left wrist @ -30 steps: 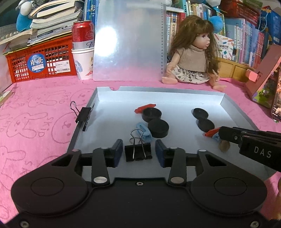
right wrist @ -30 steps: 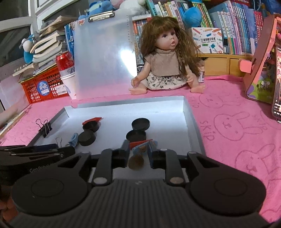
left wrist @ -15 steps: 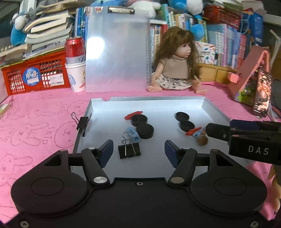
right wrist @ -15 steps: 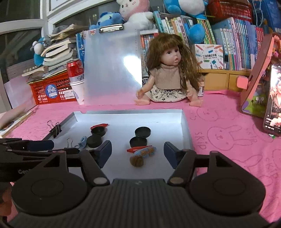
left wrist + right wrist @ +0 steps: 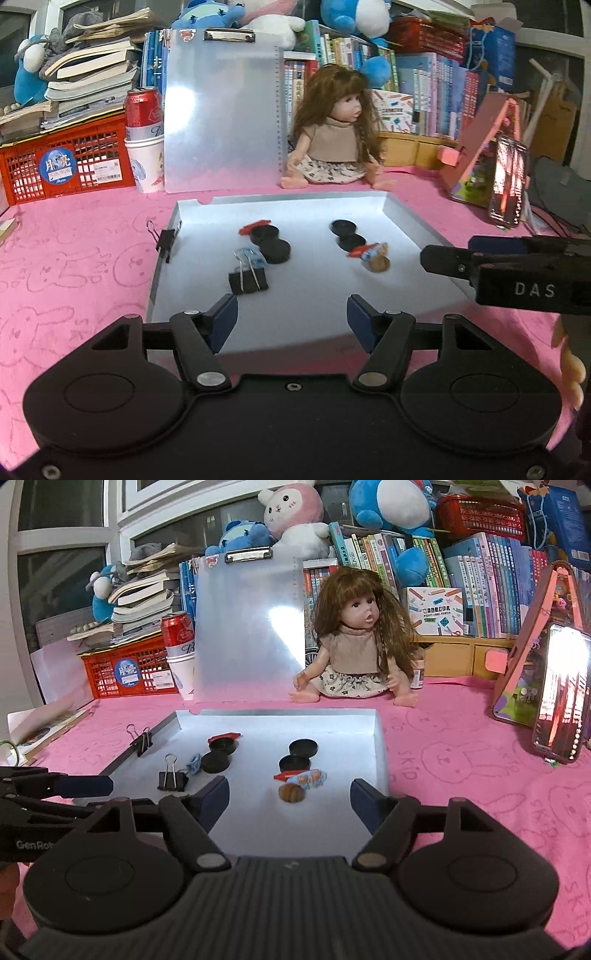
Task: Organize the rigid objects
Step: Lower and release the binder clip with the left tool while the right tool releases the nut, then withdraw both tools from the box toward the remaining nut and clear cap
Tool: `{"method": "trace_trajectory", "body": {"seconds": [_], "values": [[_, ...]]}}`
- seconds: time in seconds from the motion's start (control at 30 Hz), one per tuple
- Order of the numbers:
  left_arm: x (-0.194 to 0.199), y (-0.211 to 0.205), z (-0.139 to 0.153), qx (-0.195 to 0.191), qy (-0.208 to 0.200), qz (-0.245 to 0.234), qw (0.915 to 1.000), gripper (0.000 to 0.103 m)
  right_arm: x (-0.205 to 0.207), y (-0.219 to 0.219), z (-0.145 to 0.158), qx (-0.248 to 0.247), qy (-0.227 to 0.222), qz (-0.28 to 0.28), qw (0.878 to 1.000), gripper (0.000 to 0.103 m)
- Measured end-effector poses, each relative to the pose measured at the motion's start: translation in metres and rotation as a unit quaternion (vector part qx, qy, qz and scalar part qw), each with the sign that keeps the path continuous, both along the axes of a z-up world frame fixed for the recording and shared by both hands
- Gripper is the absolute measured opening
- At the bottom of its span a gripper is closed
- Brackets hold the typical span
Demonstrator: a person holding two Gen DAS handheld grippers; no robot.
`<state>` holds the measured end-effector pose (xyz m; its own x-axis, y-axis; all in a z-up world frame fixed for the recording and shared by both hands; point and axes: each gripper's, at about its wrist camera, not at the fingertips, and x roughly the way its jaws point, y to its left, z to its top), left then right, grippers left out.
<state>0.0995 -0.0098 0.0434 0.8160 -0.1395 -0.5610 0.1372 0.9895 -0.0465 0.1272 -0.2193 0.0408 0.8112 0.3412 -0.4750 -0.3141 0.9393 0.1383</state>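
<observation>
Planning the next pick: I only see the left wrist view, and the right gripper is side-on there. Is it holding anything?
Observer: No. The right gripper grips nothing; its jaws are opening.
Operator: Where is the brown disc relative to it?
Observer: In the right wrist view the brown disc lies loose on the tray, showing in the gap and touching neither pad.
</observation>
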Motion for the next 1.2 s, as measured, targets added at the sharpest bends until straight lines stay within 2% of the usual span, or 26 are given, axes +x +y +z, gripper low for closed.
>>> {"method": "trace_trajectory", "body": {"seconds": [0.5,0.73,1.0,1.2], "values": [[-0.046,-0.013,-0.013,0.011,0.009,-0.036,0.9992,0.065,-0.04,-0.01,-0.009,0.009,0.007,0.009,1.0,0.085],[-0.054,-0.017,-0.025,0.002,0.026,-0.047,0.9986,0.065,-0.048,-0.013,-0.017,-0.005,0.013,0.01,1.0,0.085],[-0.059,-0.028,-0.031,0.0,0.027,-0.061,0.9978,0.064,-0.052,-0.018,-0.023,-0.015,0.019,0.002,1.0,0.087],[-0.059,-0.039,-0.035,-0.005,0.031,-0.077,0.9965,0.052,-0.054,-0.02,-0.027,-0.019,0.022,-0.001,1.0,0.087]]}}
